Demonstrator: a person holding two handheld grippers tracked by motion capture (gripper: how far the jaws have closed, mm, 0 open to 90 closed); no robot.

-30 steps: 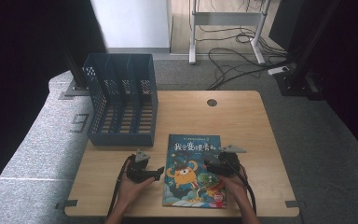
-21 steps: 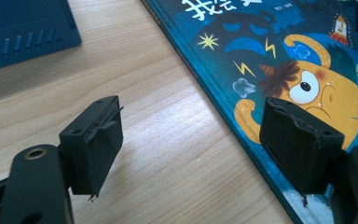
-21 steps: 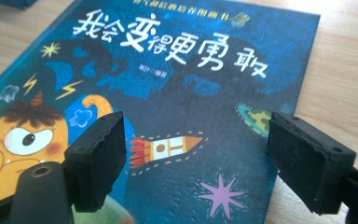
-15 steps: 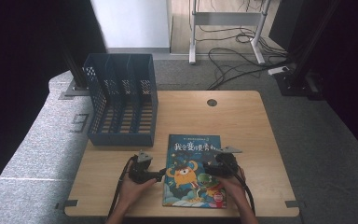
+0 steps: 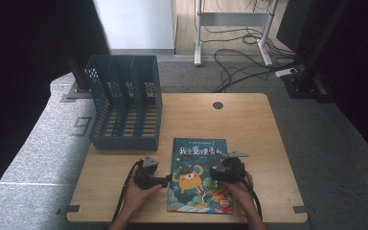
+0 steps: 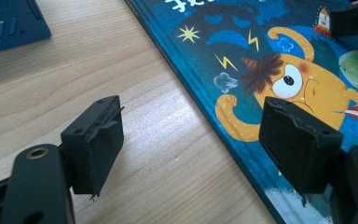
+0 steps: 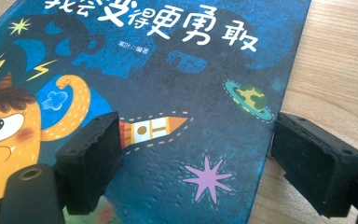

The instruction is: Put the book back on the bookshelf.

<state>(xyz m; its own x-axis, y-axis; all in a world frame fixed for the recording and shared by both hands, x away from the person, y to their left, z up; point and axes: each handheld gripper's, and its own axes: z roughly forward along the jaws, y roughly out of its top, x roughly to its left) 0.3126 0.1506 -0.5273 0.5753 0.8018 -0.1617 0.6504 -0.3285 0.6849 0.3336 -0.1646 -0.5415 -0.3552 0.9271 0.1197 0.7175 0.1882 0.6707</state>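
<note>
A blue picture book point(image 5: 199, 175) with an orange monster on its cover lies flat at the table's near middle. My left gripper point(image 5: 166, 181) rests at the book's left edge. In the left gripper view its jaws point(image 6: 196, 144) stand open astride that edge, one over bare wood and one over the cover point(image 6: 279, 56). My right gripper point(image 5: 219, 171) hovers low over the book's right half. Its jaws point(image 7: 204, 161) are open too, one above the rocket drawing and the other past the book's right edge point(image 7: 177, 70). Neither pair of pads presses on anything.
A dark blue slotted file rack point(image 5: 124, 103) stands at the wooden table's point(image 5: 258, 124) far left, its corner also in the left gripper view point(image 6: 9, 23). A round cable hole point(image 5: 217, 105) sits near the far edge. Cables and desk legs lie on the floor beyond.
</note>
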